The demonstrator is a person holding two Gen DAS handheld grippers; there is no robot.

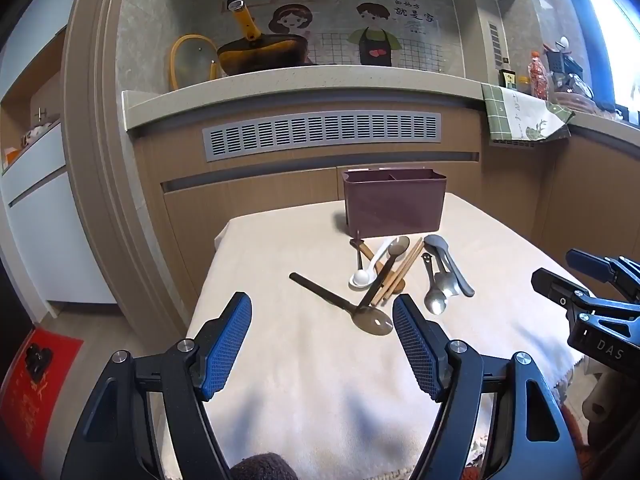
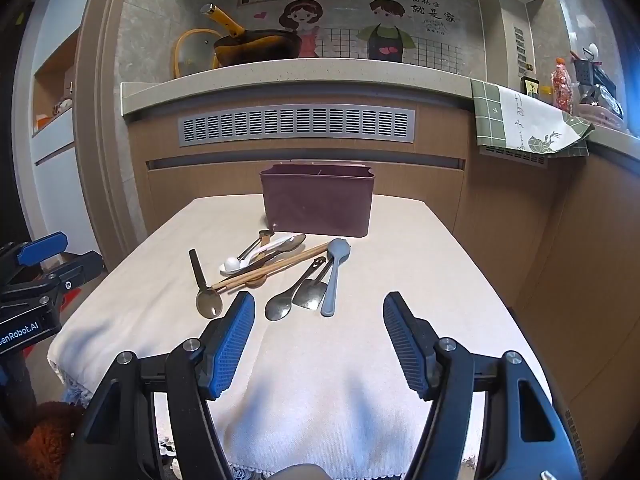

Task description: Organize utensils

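Utensils (image 1: 394,276) lie just beyond open left gripper (image 1: 322,312).

"DAS" on the right tool (image 1: 560,280); "enRobot.AI" on the left tool (image 2: 60,256)

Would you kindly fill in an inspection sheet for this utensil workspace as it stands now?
Surface: small table under a cream cloth, bare at the near end.
Job's things: maroon utensil caddy upright at the far end, divider visible, contents cannot be seen; in front lie wooden chopsticks, white spoon, brown translucent spoon, steel spoon, grey plastic spoon, partly overlapping.
Clutter: nothing seen.
Grippers: left tool open, empty; right tool open, empty.
Cables: nothing seen.
Surroundings: kitchen counter, yellow-handled pan, green checked towel.
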